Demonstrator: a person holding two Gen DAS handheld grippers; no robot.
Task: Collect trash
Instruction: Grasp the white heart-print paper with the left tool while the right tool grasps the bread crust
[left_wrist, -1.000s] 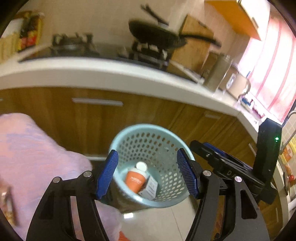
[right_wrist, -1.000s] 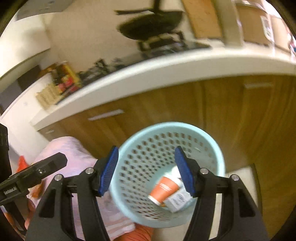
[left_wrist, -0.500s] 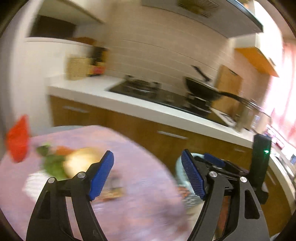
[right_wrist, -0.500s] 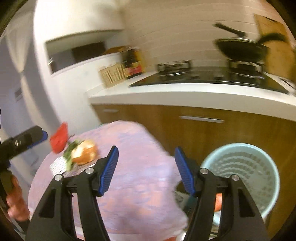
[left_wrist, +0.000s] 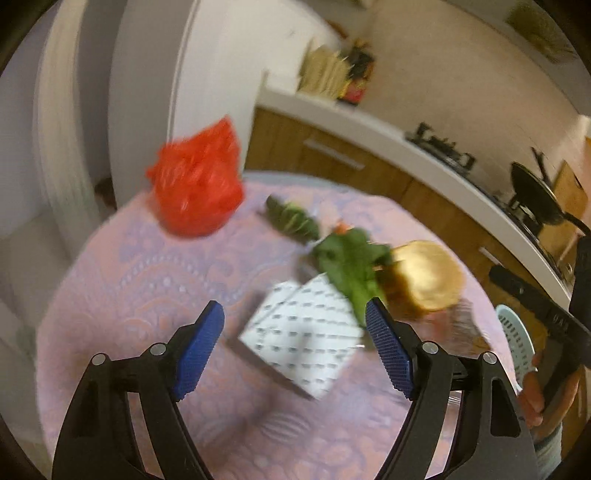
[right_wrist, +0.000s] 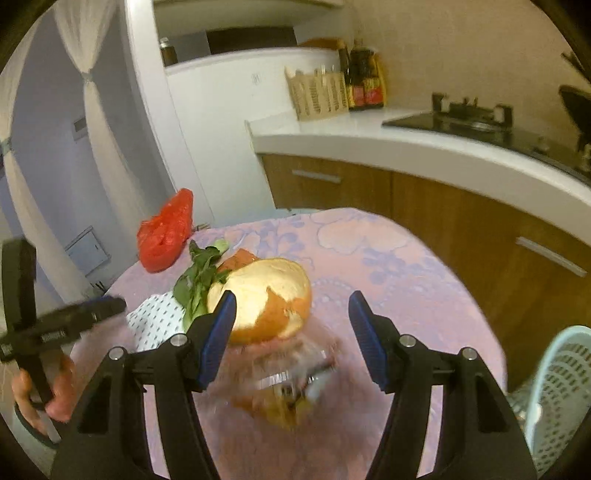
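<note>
No lettering reads clearly: the bottle labels (right_wrist: 365, 92) on the counter and the print on the other gripper's bar (right_wrist: 51, 338) are blurred.

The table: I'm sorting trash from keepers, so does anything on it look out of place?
Yes. Loose green leaves lie straight on the tablecloth against a torn bread roll, with a crumpled clear wrapper beside it: leftovers, not a set table.

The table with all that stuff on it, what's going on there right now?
A person holds a gripper in each hand over a round table strewn with trash. The left gripper, its jaws opening and nothing between them, points at a patterned white paper. The right gripper is open and empty, aimed at a bread bun and a clear wrapper. A red plastic bag, green leaves and the blue basket wait nearby.
</note>
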